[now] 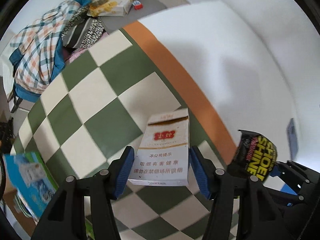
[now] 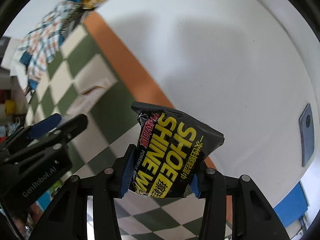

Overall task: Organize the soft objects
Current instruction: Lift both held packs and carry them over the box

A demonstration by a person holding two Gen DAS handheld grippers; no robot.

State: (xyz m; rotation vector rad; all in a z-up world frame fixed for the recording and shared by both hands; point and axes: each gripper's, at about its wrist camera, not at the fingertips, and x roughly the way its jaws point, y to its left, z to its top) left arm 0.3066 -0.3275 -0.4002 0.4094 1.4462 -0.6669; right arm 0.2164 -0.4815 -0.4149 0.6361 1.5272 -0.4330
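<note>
The left claw (image 1: 161, 168) was clenched on a white cigarette pack (image 1: 166, 148), its blue pads (image 1: 126, 172) pressing both long sides near the bottom end. The pack was held above the green and cream checkered cloth (image 1: 96, 92), and I could not tell whether it touched the cloth. The right claw (image 2: 159, 176) was grasping a black wipes packet (image 2: 172, 152) at its lower part, and the soft foil already bent between the pads.

In my judgement both things were being carried to their place, so the step called for a steady, gentle grip. The wipes packet was soft and could slip or fold over, so it was better to keep it upright and set it down flat before opening the jaws. The cigarette pack was stiffer, but too much pressure could dent it.

The packet showed "SHOE SHINE W" in large yellow letters, with "POWERFUL FORM" in small white print and some Chinese characters beside. The pack carried a red emblem, the words "FILTER CIGARETTES" and a Chinese health warning. In the right wrist view, the body of the left tool read "GenRobot.AI".

Farther off, a blue phone (image 2: 306, 138) lay on the white tabletop (image 2: 230, 60). A plaid cloth (image 1: 38, 46) was heaped at the far end.
</note>
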